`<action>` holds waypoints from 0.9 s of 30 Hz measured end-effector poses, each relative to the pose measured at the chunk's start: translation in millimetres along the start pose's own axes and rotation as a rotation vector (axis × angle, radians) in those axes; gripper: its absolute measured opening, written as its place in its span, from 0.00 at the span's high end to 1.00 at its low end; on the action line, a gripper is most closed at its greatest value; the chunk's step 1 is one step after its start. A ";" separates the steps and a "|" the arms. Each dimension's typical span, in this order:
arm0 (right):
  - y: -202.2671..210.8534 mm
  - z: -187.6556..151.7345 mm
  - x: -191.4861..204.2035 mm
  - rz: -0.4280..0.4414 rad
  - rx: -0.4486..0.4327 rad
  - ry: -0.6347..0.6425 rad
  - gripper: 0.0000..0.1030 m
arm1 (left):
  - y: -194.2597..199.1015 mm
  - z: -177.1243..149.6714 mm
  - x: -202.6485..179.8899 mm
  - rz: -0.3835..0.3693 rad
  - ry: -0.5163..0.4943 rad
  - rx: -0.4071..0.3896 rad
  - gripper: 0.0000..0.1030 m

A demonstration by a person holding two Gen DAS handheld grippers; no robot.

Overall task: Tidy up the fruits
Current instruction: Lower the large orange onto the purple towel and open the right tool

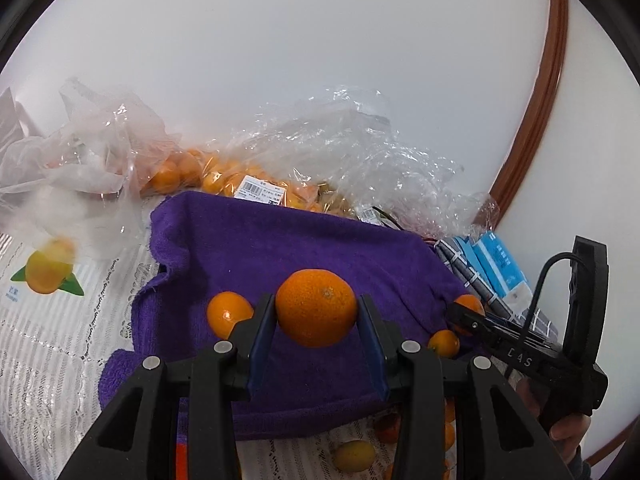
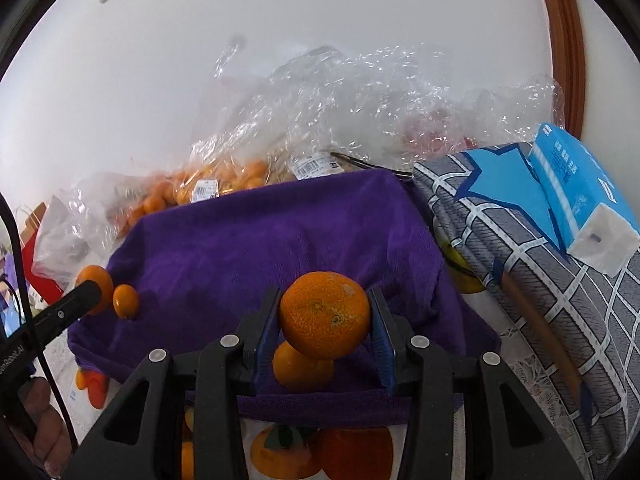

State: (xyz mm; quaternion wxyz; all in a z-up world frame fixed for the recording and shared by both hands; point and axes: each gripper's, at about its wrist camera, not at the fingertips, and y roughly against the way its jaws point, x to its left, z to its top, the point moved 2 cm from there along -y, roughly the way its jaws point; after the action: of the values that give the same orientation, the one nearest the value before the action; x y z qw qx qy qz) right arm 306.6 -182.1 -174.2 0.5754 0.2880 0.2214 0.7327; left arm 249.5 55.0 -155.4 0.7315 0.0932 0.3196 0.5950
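Observation:
My left gripper (image 1: pixel 317 316) is shut on an orange mandarin (image 1: pixel 316 307) and holds it over the purple towel (image 1: pixel 280 240). Another mandarin (image 1: pixel 229 313) lies on the towel just left of it, and a small one (image 1: pixel 443 343) lies to the right. My right gripper (image 2: pixel 325 322) is shut on a second mandarin (image 2: pixel 324 316) above the same towel (image 2: pixel 260 240), with a further mandarin (image 2: pixel 302 368) on the towel under it. The right gripper also shows in the left wrist view, with its held mandarin (image 1: pixel 468 306). The left gripper's mandarin (image 2: pixel 96 280) and a small mandarin (image 2: pixel 125 301) show in the right wrist view.
Clear plastic bags of small oranges (image 1: pixel 224 176) lie behind the towel. A checked grey cushion (image 2: pixel 540 248) with a blue tissue pack (image 2: pixel 580 192) stands to the right. A lace tablecloth (image 1: pixel 48 360) covers the table; loose fruit (image 1: pixel 354 456) lies at the front.

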 end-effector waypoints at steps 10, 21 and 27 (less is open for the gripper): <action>-8.4 -2.0 -2.7 -0.006 0.010 -0.008 0.59 | -12.6 -6.6 1.3 -0.015 0.008 0.056 0.62; -14.4 -4.8 -4.0 -0.021 0.052 -0.006 0.58 | -23.0 -8.4 -1.3 -0.007 -0.001 0.099 0.62; -10.8 -5.7 1.4 -0.043 0.045 0.017 0.58 | -27.4 -9.3 0.7 -0.003 0.009 0.127 0.62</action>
State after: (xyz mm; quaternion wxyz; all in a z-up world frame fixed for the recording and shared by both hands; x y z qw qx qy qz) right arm 310.3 -178.1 -185.3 0.5824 0.2898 0.2486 0.7176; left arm 266.4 45.9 -177.1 0.7235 0.1363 0.3601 0.5730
